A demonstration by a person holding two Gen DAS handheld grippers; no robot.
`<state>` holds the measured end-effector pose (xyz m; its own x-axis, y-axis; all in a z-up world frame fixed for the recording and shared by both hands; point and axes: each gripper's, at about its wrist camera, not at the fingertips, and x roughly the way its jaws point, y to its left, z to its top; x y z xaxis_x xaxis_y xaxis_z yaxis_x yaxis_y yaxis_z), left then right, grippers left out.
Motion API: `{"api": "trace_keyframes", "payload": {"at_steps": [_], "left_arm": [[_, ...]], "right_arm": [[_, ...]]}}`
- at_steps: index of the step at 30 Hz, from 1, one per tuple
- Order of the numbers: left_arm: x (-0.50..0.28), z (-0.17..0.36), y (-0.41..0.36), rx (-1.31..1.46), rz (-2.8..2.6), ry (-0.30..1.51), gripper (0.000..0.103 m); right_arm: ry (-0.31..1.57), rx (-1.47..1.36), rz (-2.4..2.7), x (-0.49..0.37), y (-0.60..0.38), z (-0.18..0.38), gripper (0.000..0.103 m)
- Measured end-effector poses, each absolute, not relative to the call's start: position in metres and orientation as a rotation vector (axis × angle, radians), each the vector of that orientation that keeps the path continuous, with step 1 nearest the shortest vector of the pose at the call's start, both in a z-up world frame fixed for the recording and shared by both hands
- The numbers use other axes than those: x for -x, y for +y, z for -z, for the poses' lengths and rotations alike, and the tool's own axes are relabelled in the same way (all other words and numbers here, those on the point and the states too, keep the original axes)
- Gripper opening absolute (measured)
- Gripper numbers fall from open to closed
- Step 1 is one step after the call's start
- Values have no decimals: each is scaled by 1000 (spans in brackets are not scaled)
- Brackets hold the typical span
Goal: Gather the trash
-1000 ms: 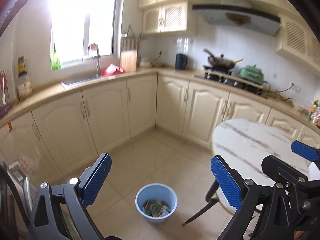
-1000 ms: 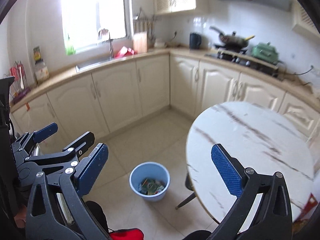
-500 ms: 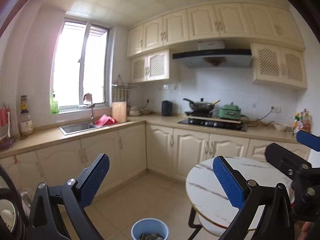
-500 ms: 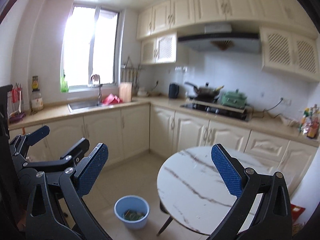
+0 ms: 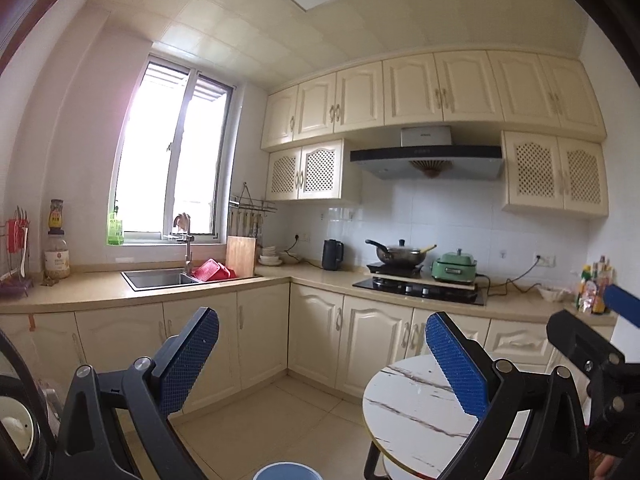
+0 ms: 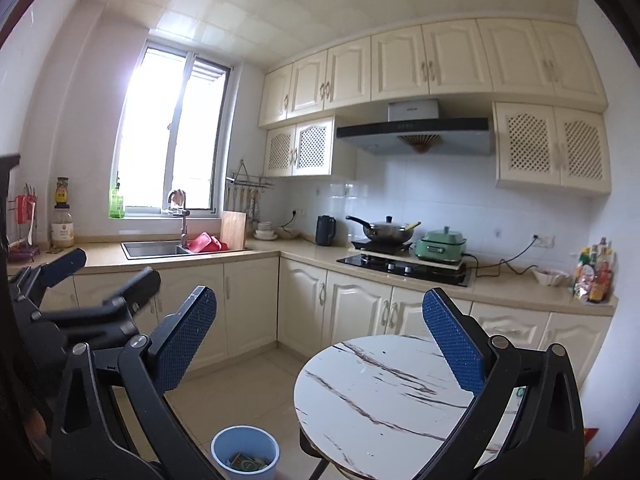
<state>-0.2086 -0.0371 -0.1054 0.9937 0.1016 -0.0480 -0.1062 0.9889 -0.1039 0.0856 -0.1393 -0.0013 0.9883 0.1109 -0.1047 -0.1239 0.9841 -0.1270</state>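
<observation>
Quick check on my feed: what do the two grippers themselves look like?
Both match: the left gripper and right gripper have angular black frames with silver bolts, each carrying two flat fingers faced with blue dimpled pads. No cables or sleeves visible.

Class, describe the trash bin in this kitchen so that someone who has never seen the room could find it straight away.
Start at the round marble-patterned table in the middle of the kitchen floor. Just to its left in the right wrist view, on the beige tiles, stands the trash bin. It is a small, round, light-blue plastic bucket, open-topped with colourful wrappers inside, and the only blue container on the floor.
</observation>
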Motion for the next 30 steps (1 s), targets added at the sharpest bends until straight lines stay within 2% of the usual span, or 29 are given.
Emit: {"api": "trace_keyframes", "payload": {"at_steps": [6, 30], "left_arm": [[220, 110, -41, 83, -122, 72, 102], [163, 52, -33, 45, -112, 102, 102]], "right_arm": [[85, 126, -135, -81, -135, 3, 103], [132, 109, -135, -92, -145, 19, 103]]}}
